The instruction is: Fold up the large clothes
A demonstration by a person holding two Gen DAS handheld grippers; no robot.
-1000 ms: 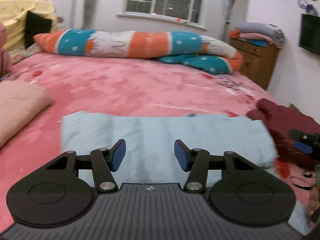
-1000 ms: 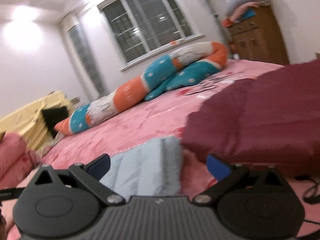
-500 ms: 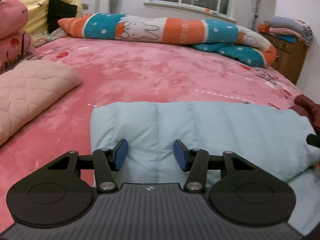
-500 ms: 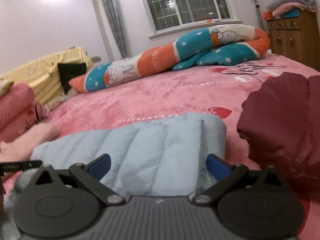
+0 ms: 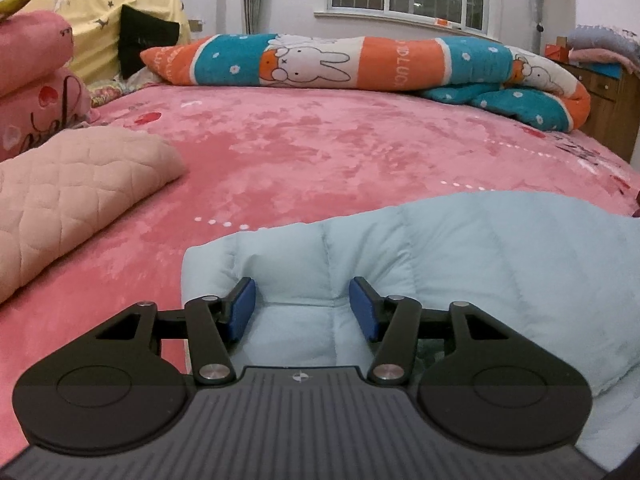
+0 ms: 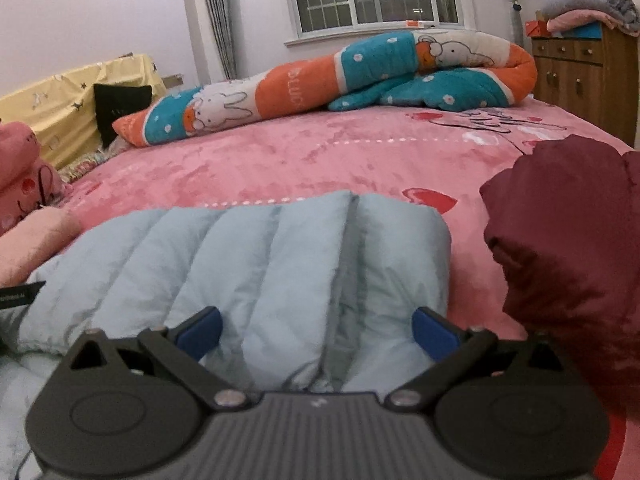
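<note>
A pale blue quilted down jacket (image 5: pixel 460 256) lies folded on the pink bed; it also shows in the right wrist view (image 6: pixel 256 264). My left gripper (image 5: pixel 302 306) is open, low over the jacket's left end, with fabric puffed up between the blue pads. My right gripper (image 6: pixel 316 332) is wide open over the jacket's right end, its pads on either side of a seam. Neither is closed on the cloth.
A dark red jacket (image 6: pixel 572 256) is heaped just right of the blue one. A folded peach quilted garment (image 5: pixel 68 196) lies to the left. A rolled rabbit-print blanket (image 5: pixel 360 64) runs along the bed's far side. A wooden cabinet (image 6: pixel 584 76) stands at the right.
Both grippers have moved in closer and lower over the blue jacket. The left view swung left, towards the jacket's left end; the right view levelled and turned onto its right end. Both jaws stayed open.
</note>
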